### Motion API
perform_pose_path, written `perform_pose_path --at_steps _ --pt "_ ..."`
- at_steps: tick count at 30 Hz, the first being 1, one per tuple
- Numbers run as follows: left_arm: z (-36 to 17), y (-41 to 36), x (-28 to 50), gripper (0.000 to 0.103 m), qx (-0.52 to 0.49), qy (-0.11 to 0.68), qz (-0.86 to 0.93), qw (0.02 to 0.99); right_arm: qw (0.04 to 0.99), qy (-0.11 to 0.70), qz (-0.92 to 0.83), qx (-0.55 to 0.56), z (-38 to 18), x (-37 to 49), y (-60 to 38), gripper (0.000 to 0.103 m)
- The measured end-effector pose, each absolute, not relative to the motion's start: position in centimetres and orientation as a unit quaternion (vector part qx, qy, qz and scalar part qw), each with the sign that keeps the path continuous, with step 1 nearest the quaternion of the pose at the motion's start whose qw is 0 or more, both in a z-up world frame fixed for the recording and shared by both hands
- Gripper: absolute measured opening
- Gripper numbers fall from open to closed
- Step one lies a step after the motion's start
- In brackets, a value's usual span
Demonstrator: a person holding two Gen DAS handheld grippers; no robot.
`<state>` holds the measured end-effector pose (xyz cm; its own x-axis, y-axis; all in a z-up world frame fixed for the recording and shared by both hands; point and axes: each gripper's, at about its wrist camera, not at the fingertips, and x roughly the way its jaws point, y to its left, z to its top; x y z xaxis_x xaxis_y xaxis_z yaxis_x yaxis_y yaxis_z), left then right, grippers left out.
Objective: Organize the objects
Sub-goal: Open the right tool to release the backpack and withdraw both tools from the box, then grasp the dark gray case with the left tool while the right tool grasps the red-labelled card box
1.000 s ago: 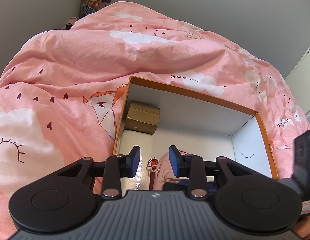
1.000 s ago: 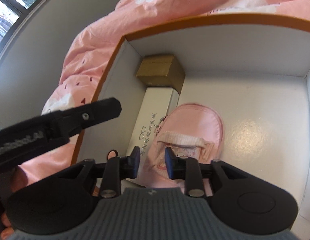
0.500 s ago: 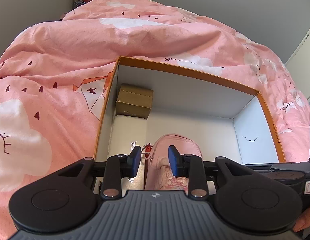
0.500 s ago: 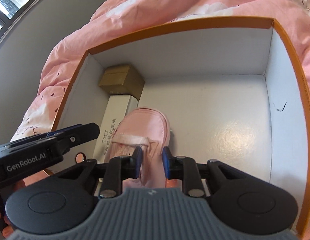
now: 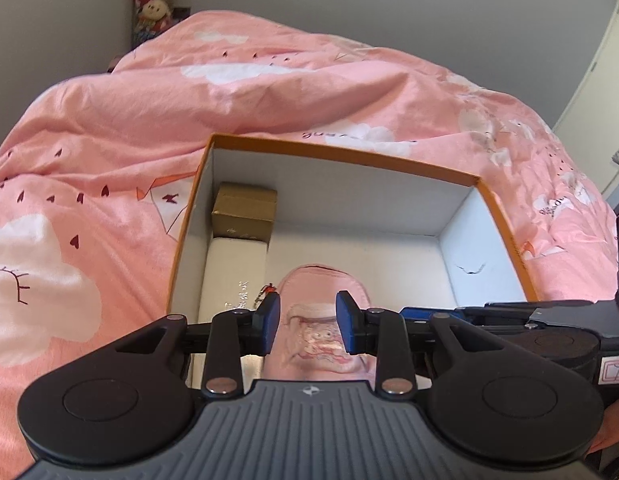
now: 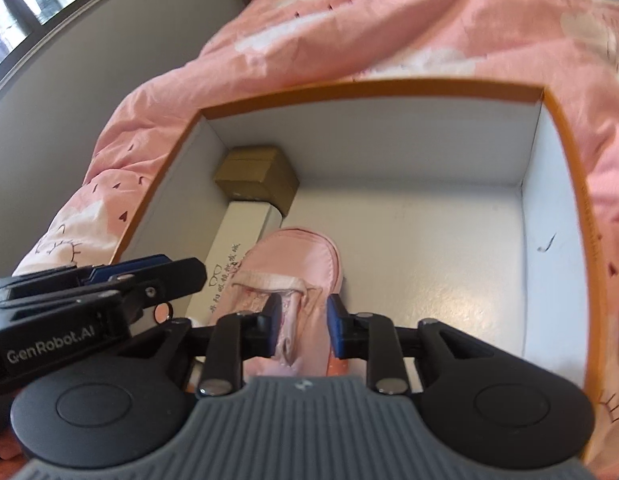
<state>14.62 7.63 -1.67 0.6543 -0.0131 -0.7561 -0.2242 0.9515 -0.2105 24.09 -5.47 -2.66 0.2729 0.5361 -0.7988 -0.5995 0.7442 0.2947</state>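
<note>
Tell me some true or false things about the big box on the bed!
1. The open orange-edged white cardboard box sits on the pink cloud-print quilt. True.
2. A small gold-brown carton stands in the box's far left corner. True.
3. The soft pink fabric pouch lies outside the box. False: it lies inside, on the floor.
4. The long white printed carton lies against the box's right wall. False: it lies along the left wall.
</note>
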Motion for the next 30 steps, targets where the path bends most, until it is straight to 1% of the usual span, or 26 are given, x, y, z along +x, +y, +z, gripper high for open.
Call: perform_pose_path --at_steps 3,4,5,6,7,8,9,10,12,15,17,21,27,29,30 --pt "-0.7 6.6 13.4 0.036 -0.125 0.398 0.054 0.907 0.817 0.449 0.358 -0.056 -1.1 22.1 -6.5 0.035" --pt "-0.4 6.3 13.1 0.038 -0.120 0.394 0.054 0.910 0.823 0.438 0.358 -0.060 -0.6 21.5 -7.0 0.038" --pt "-0.1 6.1 12.6 0.042 -0.115 0.389 0.054 0.913 0.828 0.427 0.358 -0.062 -0.1 20.9 -7.6 0.040" --pt "0.2 5.8 12.2 0.044 -0.108 0.382 0.056 0.916 0.834 0.416 0.357 -0.063 0.4 20.4 -8.2 0.044" --pt "0.4 5.6 11.8 0.045 -0.103 0.374 0.058 0.920 0.841 0.405 0.354 -0.064 0.9 19.8 -8.8 0.050" --pt "0.7 5.5 11.3 0.050 -0.097 0.364 0.060 0.924 0.848 0.392 0.350 -0.064 1.3 19.3 -9.4 0.054" --pt "1.0 5.3 10.9 0.054 -0.093 0.355 0.061 0.928 0.856 0.379 0.346 -0.064 1.8 18.7 -10.0 0.063" --pt "1.3 5.2 10.6 0.056 -0.089 0.347 0.061 0.932 0.862 0.367 0.344 -0.063 2.2 18.1 -10.7 0.070" --pt "1.6 5.0 9.9 0.058 -0.083 0.340 0.056 0.935 0.869 0.351 0.343 -0.056 3.0 17.1 -11.9 0.073" --pt "1.8 4.9 9.0 0.062 -0.084 0.340 0.050 0.935 0.878 0.330 0.342 -0.046 4.0 15.6 -13.5 0.087" --pt "1.8 4.8 8.3 0.062 -0.085 0.341 0.045 0.935 0.888 0.319 0.327 -0.050 4.4 14.5 -14.4 0.088" --pt "1.3 5.1 6.8 0.068 -0.108 0.360 0.023 0.926 0.910 0.288 0.292 -0.062 4.2 12.4 -15.9 0.089" --pt "-1.3 5.0 5.7 0.068 -0.144 0.414 0.001 0.899 0.908 0.312 0.260 -0.101 2.8 10.8 -17.4 0.089" --pt "-2.2 4.7 5.6 0.068 -0.150 0.434 -0.003 0.888 0.903 0.329 0.255 -0.102 2.1 10.6 -17.9 0.086" --pt "-2.5 4.6 5.7 0.068 -0.156 0.439 -0.006 0.885 0.900 0.338 0.256 -0.100 1.7 10.5 -18.1 0.079"
